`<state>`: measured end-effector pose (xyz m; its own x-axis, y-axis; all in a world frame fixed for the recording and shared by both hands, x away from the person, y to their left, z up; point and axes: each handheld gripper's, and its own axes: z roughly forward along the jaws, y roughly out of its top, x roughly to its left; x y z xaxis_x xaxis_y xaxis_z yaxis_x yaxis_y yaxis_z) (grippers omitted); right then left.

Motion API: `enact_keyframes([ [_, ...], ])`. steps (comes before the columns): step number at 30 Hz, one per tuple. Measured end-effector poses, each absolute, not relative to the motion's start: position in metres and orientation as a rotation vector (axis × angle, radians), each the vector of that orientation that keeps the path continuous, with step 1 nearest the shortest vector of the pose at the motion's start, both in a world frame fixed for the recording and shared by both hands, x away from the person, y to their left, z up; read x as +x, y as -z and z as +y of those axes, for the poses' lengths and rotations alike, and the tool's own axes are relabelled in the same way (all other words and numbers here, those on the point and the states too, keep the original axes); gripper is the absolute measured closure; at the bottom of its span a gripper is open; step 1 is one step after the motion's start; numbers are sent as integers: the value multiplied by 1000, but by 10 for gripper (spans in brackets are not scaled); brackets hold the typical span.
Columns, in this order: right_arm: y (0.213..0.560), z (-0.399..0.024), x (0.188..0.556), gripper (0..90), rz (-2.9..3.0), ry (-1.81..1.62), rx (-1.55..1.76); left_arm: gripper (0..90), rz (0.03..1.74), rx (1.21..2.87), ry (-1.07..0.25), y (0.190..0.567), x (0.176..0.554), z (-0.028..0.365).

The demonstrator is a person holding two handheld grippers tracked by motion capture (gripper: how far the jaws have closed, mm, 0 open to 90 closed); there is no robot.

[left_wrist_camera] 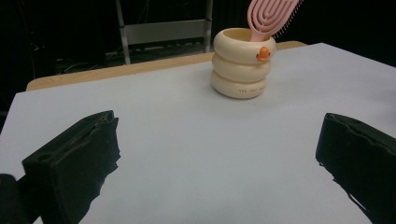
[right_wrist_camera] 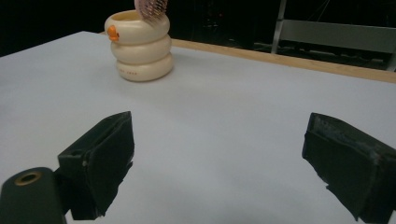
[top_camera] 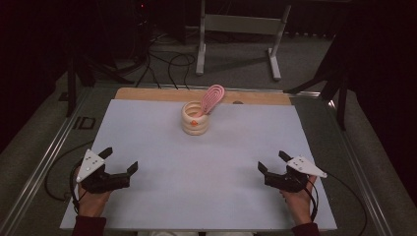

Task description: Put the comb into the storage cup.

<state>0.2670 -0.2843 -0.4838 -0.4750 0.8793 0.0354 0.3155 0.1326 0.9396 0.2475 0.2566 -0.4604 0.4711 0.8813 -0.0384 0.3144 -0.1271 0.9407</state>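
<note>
High view: pink brush standing in a cream ringed holder at upper centre.
Left gripper and right gripper sit low in frame, jaws wide apart, holding nothing; pulling the leaning brush sideways would likely tip the holder.

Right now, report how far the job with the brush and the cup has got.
Done: nothing that shows. The pink brush stands leaning in the cream cup at the table's far side. In hand: nothing; the left gripper and right gripper are open, near the front edge. Left: probably reaching the cup and brush.
</note>
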Motion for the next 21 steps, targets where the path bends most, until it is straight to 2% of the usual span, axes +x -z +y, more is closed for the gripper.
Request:
enact_keyframes([
  [21, 488, -286, 257, 91, 1869, -1283, 1090, 0, 1052, 1671, -705, 464, 242, 262],
])
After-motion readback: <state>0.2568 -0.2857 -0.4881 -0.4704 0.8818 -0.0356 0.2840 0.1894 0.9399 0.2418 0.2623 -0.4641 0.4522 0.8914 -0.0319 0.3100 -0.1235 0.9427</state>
